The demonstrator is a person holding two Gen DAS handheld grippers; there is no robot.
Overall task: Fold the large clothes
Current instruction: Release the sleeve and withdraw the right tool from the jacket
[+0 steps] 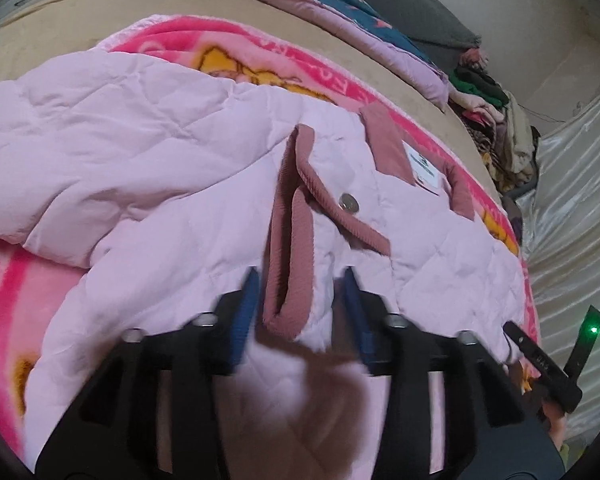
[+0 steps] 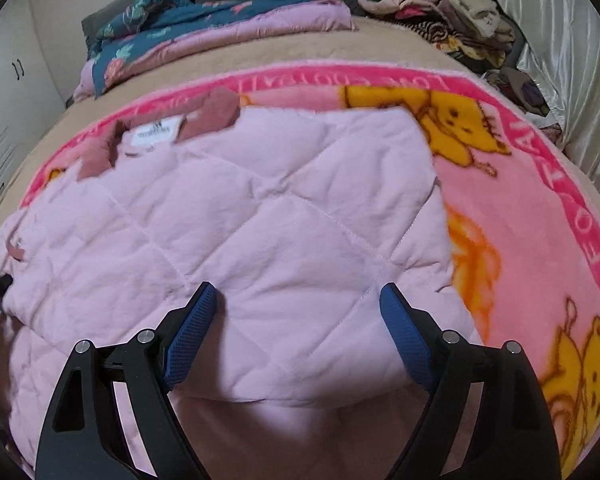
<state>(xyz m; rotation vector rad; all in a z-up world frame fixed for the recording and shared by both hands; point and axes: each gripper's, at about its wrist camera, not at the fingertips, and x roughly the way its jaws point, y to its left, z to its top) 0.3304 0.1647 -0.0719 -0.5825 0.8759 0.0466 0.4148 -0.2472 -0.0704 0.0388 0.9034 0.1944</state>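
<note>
- A pale pink quilted jacket (image 1: 148, 152) with diamond stitching lies spread on a bright pink fleece blanket (image 2: 540, 216) printed with yellow cartoon bears and white lettering along its border.
- The blanket in turn covers a tan bedspread (image 1: 60, 12).
- The jacket's dusty-rose ribbed collar (image 1: 384, 140) carries a white sewn-in label (image 1: 422, 168); a silver metal snap (image 1: 347, 201) sits on the ribbed trim just beside it.
- A dusty-rose ribbed cuff (image 1: 288, 248) lies across the jacket's front and reaches down between the blue pads of the left gripper (image 1: 302, 276).
- The left gripper's fingers stand partly apart, one on each side of the cuff and the quilted cloth; the pads (image 1: 247, 304) are blurred, and I cannot tell whether they press on the fabric.
- From the right wrist view, the right gripper (image 2: 298, 292) hangs low over a folded quilted panel of the jacket, near its lower edge.
- Its fingers are spread wide, with the blue ribbed pads (image 2: 408, 336) well apart and the cloth lying flat beneath them rather than pinched.
- At the far side of the bed lie a folded teal floral quilt with a lilac lining (image 2: 204, 32) and a heap of mixed clothes (image 2: 440, 12).
- A shiny white satin sheet (image 1: 572, 216) hangs beside the bed on the right of the left wrist view.
</note>
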